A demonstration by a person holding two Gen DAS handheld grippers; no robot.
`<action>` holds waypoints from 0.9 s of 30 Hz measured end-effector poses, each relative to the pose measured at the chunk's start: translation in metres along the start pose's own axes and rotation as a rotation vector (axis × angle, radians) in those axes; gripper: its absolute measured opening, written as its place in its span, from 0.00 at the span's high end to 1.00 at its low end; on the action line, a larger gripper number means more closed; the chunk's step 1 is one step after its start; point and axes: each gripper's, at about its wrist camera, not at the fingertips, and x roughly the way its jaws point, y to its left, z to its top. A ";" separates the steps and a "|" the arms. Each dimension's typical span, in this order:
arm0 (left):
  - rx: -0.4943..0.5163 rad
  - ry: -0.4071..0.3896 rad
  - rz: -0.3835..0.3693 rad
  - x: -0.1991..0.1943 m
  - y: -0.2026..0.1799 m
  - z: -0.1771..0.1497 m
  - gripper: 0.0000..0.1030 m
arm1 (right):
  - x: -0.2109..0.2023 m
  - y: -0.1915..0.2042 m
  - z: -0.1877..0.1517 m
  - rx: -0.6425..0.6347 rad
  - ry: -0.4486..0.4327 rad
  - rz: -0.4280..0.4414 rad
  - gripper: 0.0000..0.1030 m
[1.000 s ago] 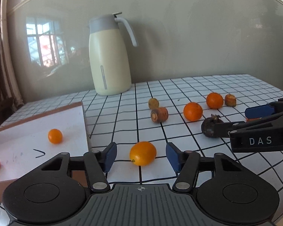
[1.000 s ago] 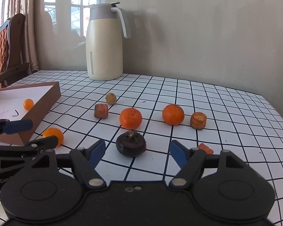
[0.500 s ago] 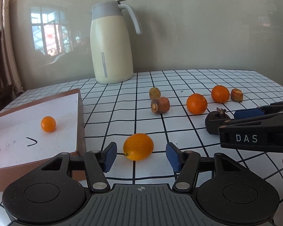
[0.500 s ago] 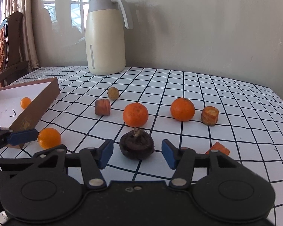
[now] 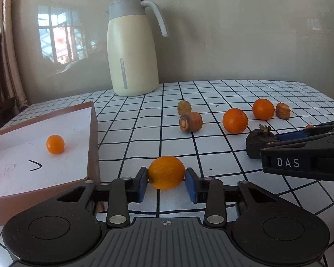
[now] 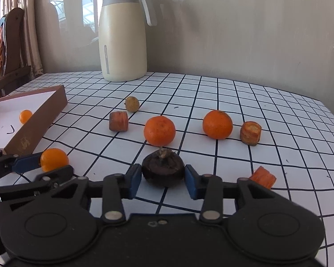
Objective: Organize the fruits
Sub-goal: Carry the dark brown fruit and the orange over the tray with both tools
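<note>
Left gripper (image 5: 166,178) is clamping the yellow-orange citrus (image 5: 166,172) (beside the box (image 5: 92,146)); right gripper (image 6: 163,178) is clamping the dark mangosteen (image 6: 163,169).

I'm at a home dining table (image 6: 245,102) with a grid-pattern cloth; ahead of my tools stands a cream thermos jug (image 5: 132,51), and to my left are a carved wooden chair (image 6: 4,51) and curtains (image 6: 29,22).

Bright daylight; window reflection glares on the glossy wall (image 5: 233,44); soft shadows; fisheye bends edges, corners vignetted, focus sharp
</note>
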 end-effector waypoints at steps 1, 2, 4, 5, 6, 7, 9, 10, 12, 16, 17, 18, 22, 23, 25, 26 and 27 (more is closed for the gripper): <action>-0.005 0.000 -0.005 0.000 0.001 0.000 0.65 | -0.001 0.000 0.000 0.002 -0.002 0.001 0.68; -0.008 0.000 -0.009 -0.001 0.002 0.000 0.65 | -0.002 -0.001 0.001 0.002 -0.006 0.000 0.68; -0.012 -0.009 -0.016 -0.003 0.003 0.001 0.65 | -0.005 0.000 0.003 -0.001 -0.018 -0.003 0.68; -0.013 -0.018 -0.017 -0.006 0.004 0.002 0.65 | -0.008 0.000 0.004 -0.003 -0.026 -0.004 0.68; -0.013 -0.026 -0.019 -0.009 0.004 0.003 0.65 | -0.011 0.001 0.005 -0.005 -0.033 -0.006 0.68; -0.014 -0.037 -0.025 -0.013 0.005 0.004 0.65 | -0.014 0.001 0.006 -0.009 -0.040 -0.008 0.68; -0.011 -0.059 -0.035 -0.021 0.006 0.007 0.65 | -0.020 0.004 0.009 -0.020 -0.054 -0.011 0.68; -0.010 -0.068 -0.040 -0.025 0.007 0.008 0.65 | -0.024 0.006 0.010 -0.026 -0.061 -0.012 0.68; -0.007 -0.091 -0.045 -0.035 0.010 0.010 0.65 | -0.032 0.008 0.013 -0.034 -0.079 -0.011 0.68; -0.009 -0.130 -0.040 -0.054 0.020 0.014 0.65 | -0.047 0.016 0.018 -0.053 -0.116 -0.005 0.68; -0.010 -0.139 -0.038 -0.058 0.024 0.014 0.65 | -0.050 0.019 0.019 -0.058 -0.125 -0.002 0.68; -0.013 -0.147 -0.034 -0.063 0.029 0.015 0.65 | -0.053 0.023 0.020 -0.065 -0.134 0.002 0.68; -0.023 -0.168 -0.009 -0.075 0.047 0.017 0.65 | -0.064 0.038 0.025 -0.095 -0.171 0.027 0.68; -0.026 -0.172 0.000 -0.078 0.052 0.017 0.65 | -0.066 0.043 0.027 -0.104 -0.179 0.033 0.68; -0.031 -0.175 0.017 -0.080 0.063 0.017 0.65 | -0.068 0.051 0.029 -0.117 -0.187 0.047 0.68; -0.036 -0.177 0.025 -0.082 0.069 0.018 0.65 | -0.068 0.055 0.030 -0.122 -0.189 0.054 0.68; -0.040 -0.179 0.035 -0.083 0.075 0.017 0.65 | -0.069 0.060 0.031 -0.126 -0.192 0.060 0.68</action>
